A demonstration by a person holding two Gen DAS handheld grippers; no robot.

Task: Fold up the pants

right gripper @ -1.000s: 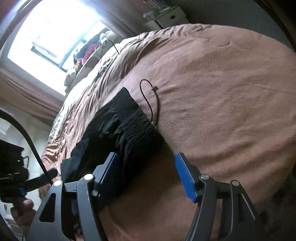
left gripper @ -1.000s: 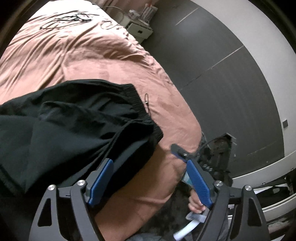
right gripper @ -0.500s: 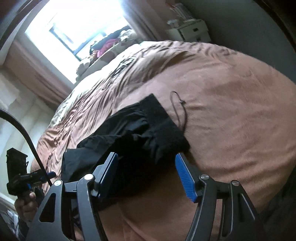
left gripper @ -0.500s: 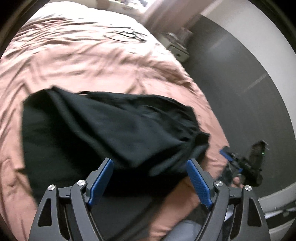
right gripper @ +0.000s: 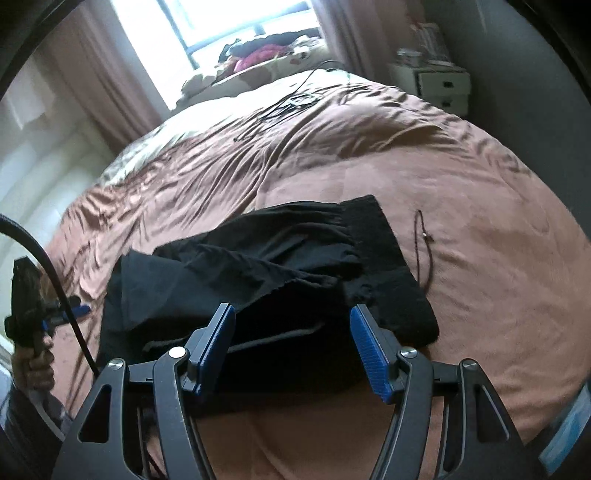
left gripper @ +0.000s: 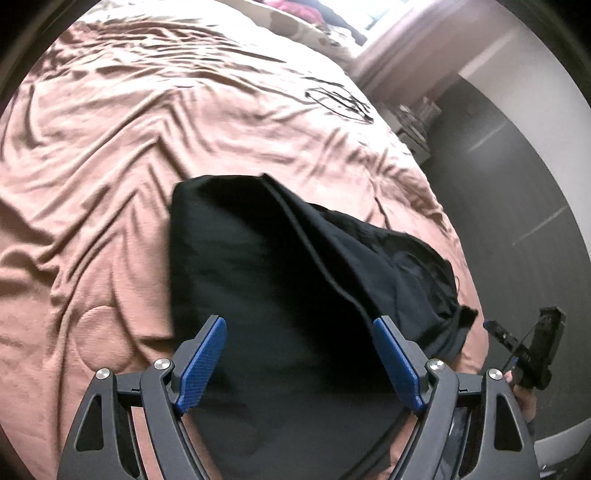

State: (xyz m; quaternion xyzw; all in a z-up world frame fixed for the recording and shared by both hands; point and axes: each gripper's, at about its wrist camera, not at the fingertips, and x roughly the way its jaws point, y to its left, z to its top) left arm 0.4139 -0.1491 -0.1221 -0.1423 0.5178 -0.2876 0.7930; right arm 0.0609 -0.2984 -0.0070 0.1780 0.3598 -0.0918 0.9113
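- My left tongs stand wide open above the black pants, both blue pads bare and gripping nothing.
- The pants lie bunched on the bed, directly ahead of and beneath the left tongs, with dark cloth filling the gap between the two pads.
- A raised seam on the pants runs from the far edge of the cloth toward the right-hand pad of the left tongs.
- My right tongs are likewise spread open and empty, poised over the near edge of the pants.
- In the right wrist view, the ribbed waistband lies ahead and to the right of the right tongs, with the looser legs heaped to the left.
- A thin dark drawstring trails onto the pink bedcover just right of the waistband.
- Far beyond the right tongs, a tangle of black cable rests on the bed; past it, a window glares with daylight.
- A white bedside cabinet stands at the far right of the right tongs.
- Each wrist view catches the other tongs at its edge: the right pair to the right of my left tongs, the left pair to the left of my right ones.
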